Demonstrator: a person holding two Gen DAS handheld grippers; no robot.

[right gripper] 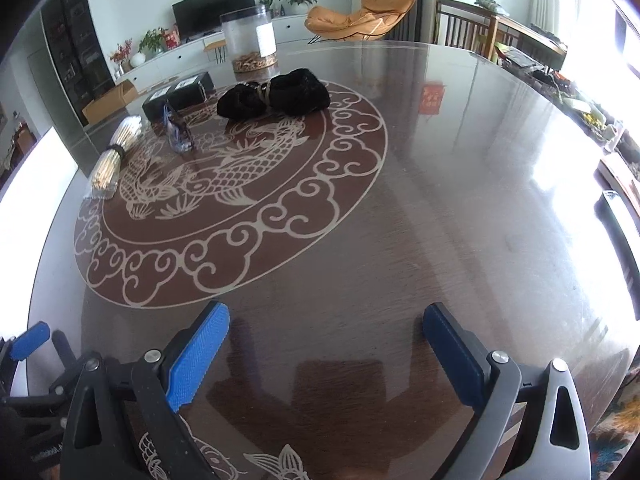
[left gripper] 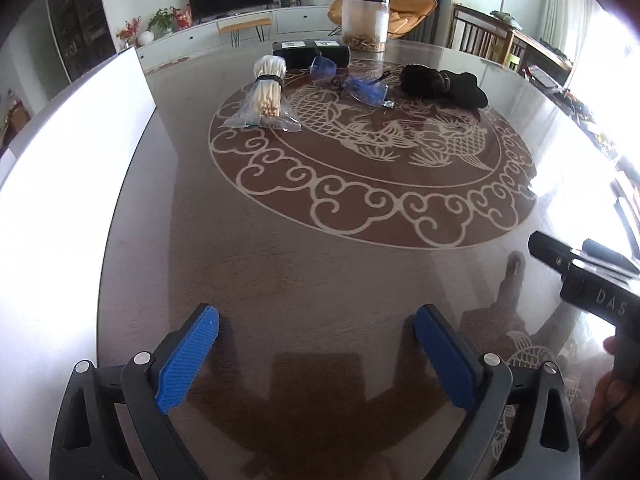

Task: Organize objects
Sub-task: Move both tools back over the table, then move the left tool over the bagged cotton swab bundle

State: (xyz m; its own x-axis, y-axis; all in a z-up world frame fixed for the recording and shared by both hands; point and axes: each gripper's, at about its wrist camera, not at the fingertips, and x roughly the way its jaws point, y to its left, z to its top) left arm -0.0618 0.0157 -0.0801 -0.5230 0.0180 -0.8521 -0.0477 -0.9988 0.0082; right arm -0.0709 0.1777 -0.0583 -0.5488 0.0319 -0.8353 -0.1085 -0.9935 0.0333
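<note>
1. Two grippers, left gripper (left gripper: 318, 326) and right gripper (right gripper: 326, 322), spread wide, empty, low over bare table (left gripper: 320, 264).
2. Well apart, at far side: chopstick bundle (left gripper: 267, 92), blue glasses (left gripper: 366, 90), black cloth (left gripper: 444, 84), black box (left gripper: 310, 53), clear jar (left gripper: 365, 22).
3. Likely approach stage; next, reaching forward to one item.

Table (left gripper: 320, 264) far side: jar (left gripper: 365, 20) behind box (left gripper: 310, 54).
Middle row, left to right: stick bundle (left gripper: 266, 94), plastic bags (left gripper: 366, 90), cloth bundle (left gripper: 444, 84).
</note>
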